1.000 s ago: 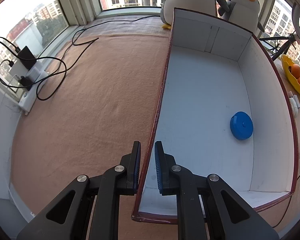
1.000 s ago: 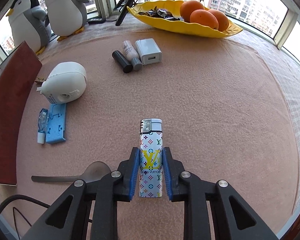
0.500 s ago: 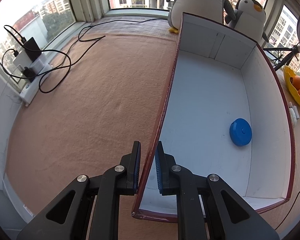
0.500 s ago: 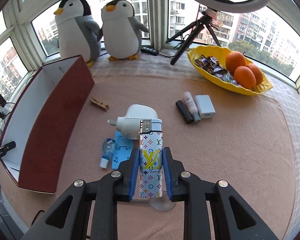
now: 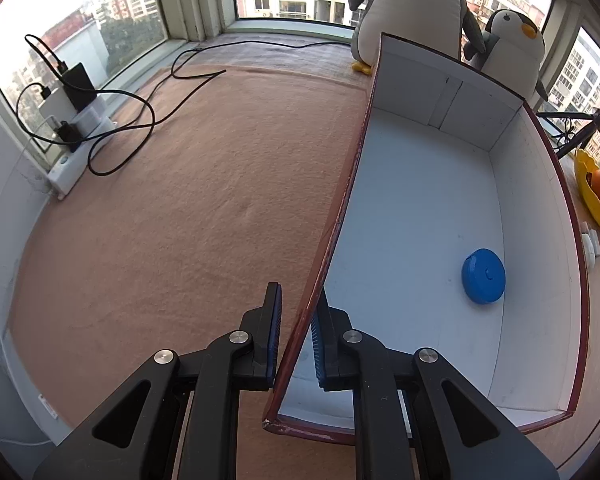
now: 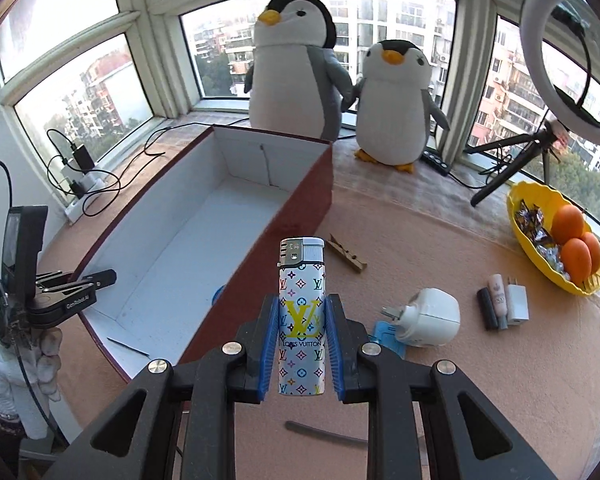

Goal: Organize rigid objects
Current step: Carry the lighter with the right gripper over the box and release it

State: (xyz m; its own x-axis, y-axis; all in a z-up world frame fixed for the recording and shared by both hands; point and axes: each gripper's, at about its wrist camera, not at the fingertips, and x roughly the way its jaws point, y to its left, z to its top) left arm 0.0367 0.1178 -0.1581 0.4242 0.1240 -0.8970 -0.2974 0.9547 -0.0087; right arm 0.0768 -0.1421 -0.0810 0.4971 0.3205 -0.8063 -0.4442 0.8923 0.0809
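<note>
My right gripper (image 6: 302, 312) is shut on a white lighter (image 6: 301, 300) with coloured monogram print and holds it upright in the air, beside the right wall of the open box (image 6: 300, 184). My left gripper (image 5: 296, 312) is shut on the box's left wall (image 5: 340, 216), one finger on each side, near the front corner. The box is dark red outside, white inside. A blue round case (image 5: 483, 276) lies on its floor. The left gripper also shows in the right wrist view (image 6: 100, 278), at the box's near left corner.
On the tan cloth right of the box lie a wooden clothespin (image 6: 346, 256), a white plug adapter (image 6: 426, 318), a blue holder (image 6: 384, 336), a black tube (image 6: 487, 308), a small bottle (image 6: 498, 292) and a white charger (image 6: 517, 304). A yellow fruit dish (image 6: 556, 240), two plush penguins (image 6: 296, 68) and cables (image 5: 120, 128) stand around.
My right gripper has lifted the lighter off the cloth and swung left toward the box. My left gripper stays on the box wall; the box has turned slightly.
</note>
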